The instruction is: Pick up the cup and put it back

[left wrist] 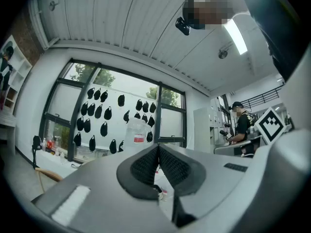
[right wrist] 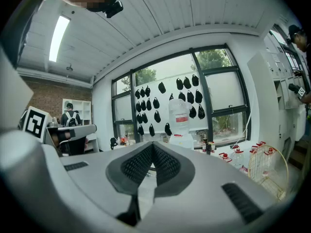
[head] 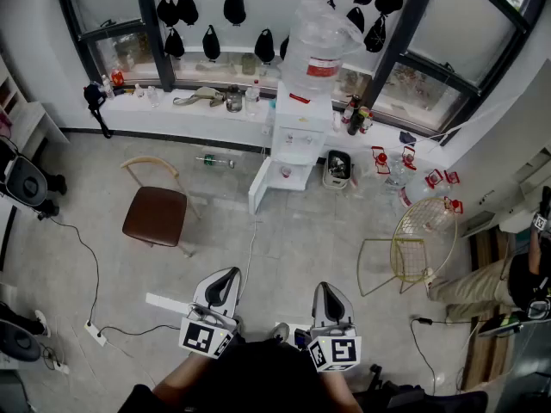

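Observation:
A white water dispenser (head: 301,136) with a large clear bottle (head: 315,46) on top stands against the window wall, well ahead of me. A small red and white cup (head: 285,172) sits in its lower niche. My left gripper (head: 225,275) and right gripper (head: 328,289) are held side by side at the bottom of the head view, far from the dispenser. Both point level toward it. In the left gripper view the left gripper (left wrist: 158,147) has its ribbed pads pressed together with nothing between them. The right gripper (right wrist: 152,144) looks the same in its own view. The dispenser (right wrist: 181,139) shows beyond its tips.
A brown-seated chair (head: 155,215) stands at left and a gold wire chair (head: 420,241) at right. Red-capped water jugs (head: 429,181) line the right wall. A bottle (head: 215,160) lies on the floor. Cables and a power strip (head: 95,332) run at left. A person (head: 504,286) sits at far right.

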